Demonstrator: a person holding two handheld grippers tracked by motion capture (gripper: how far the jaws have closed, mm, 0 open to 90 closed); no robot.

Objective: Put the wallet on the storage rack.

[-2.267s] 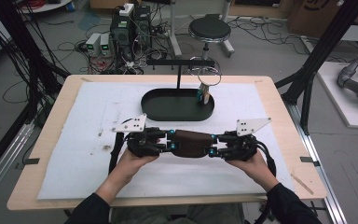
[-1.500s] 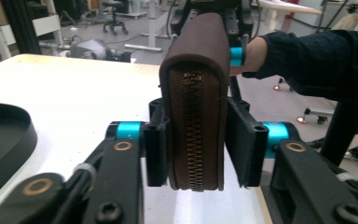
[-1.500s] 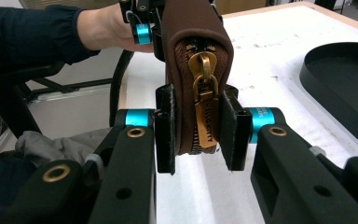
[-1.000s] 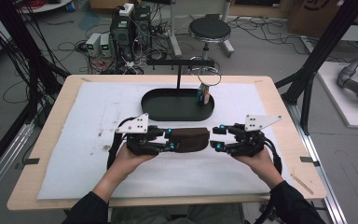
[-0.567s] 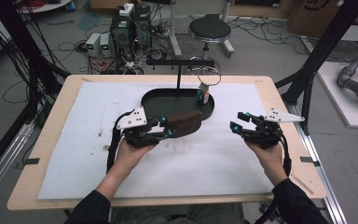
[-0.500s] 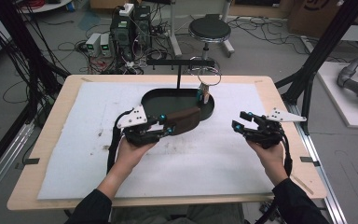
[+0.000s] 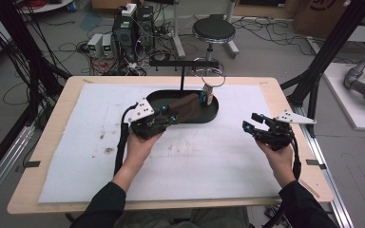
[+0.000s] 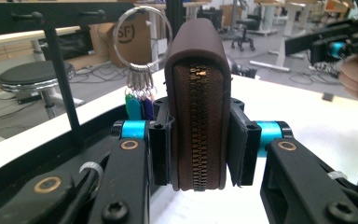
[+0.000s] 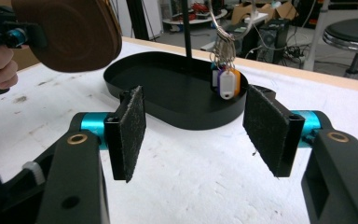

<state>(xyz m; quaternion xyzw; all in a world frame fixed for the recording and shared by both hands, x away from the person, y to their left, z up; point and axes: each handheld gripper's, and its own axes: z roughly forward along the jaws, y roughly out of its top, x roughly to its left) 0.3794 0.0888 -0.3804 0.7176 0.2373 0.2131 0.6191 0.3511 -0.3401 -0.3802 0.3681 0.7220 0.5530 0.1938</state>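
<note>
— While my left gripper (image 8: pixel 198 140) clamps it, what do you read on that brown wallet (image 8: pixel 196 93)?

— Smooth leather, rounded corners, a brass zipper running up its edge. From above I see it held over the black oval tray (image 7: pixel 209 114).

— And my right gripper (image 9: pixel 200 135)?

— Its jaws stand wide apart, gripping nothing; the pads (image 9: pixel 130 133) look coarse and felty. It hovers above the white, stained mat (image 7: pixel 195 156), well right of the tray.

— Anything in the way?

— A key ring (image 7: pixel 209 78) with coloured tags hangs from the stand (image 7: pixel 183 64), just beyond the wallet's tip.
</note>
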